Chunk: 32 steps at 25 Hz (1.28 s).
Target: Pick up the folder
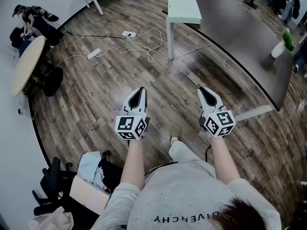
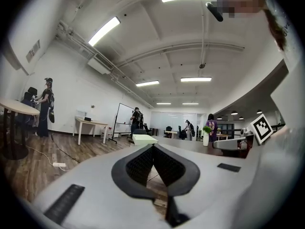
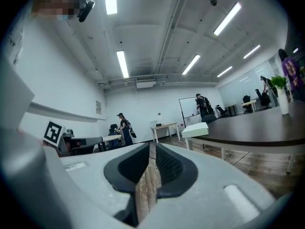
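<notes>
above the brown wood-plank floor (image 1: 96, 95), both tools hang level in front of the person, side by side and apart from each other. the left gripper (image 1: 140, 90) has its black ribbed pads brought together at the tips, with nothing between them. the right gripper (image 1: 204, 90) is pressed almost closed too, with only a thin slit of floor showing through, and it holds nothing. what i take for the task's thing, a pale green flat folder (image 1: 184, 9), lies on the end of the long dark tabletop (image 1: 240, 37), just over a white table leg (image 1: 170, 40). it is well apart from both grippers and ahead of them. whether it is one slim folder or a thicker box file i cannot tell from this far.

by my reading the pick has barely begun, and the whole approach is yet to come. loose white cables (image 1: 144, 40) and a white power strip (image 1: 93, 53) sprawl across the floor between the person and that table leg, so a foot could snag on the way over. arriving with the jaws closed is the other hazard: closed tips would only nudge the folder, and since it sits at the table's end, a push could slide it off the edge. a flat thing lying flush on a hard top also offers little to bite, so a pinch taken too shallow at one corner may let it slip or swing loose.
</notes>
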{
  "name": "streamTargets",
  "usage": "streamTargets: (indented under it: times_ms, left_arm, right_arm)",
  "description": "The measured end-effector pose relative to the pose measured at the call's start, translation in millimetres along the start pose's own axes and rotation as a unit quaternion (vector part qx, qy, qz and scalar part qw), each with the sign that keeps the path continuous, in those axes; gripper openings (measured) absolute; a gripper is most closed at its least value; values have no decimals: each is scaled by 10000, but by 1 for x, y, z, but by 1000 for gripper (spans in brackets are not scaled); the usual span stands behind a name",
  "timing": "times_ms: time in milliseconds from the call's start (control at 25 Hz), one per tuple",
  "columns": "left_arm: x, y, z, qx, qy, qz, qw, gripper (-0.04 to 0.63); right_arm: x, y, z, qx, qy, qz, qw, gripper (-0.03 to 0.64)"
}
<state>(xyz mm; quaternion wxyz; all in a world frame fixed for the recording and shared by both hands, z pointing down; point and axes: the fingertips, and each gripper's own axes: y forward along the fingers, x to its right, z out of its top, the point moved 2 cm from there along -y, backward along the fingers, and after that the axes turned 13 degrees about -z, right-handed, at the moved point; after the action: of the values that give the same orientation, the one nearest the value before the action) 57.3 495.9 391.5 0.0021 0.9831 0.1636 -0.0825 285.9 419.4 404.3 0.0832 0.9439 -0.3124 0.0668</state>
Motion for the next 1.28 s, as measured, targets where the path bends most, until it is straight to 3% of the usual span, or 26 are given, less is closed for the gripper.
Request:
streamTargets:
  times_ms: [440,1280]
  left_arm:
    - [-67,76,1,-162,-134,93,9997,-2]
    - [-153,207,-2,-235,-180,126,9995,-2]
  right_arm:
    - [29,101,7,-229,99,121,9996,153]
    - [94,245,13,-440,329,138,9984,187]
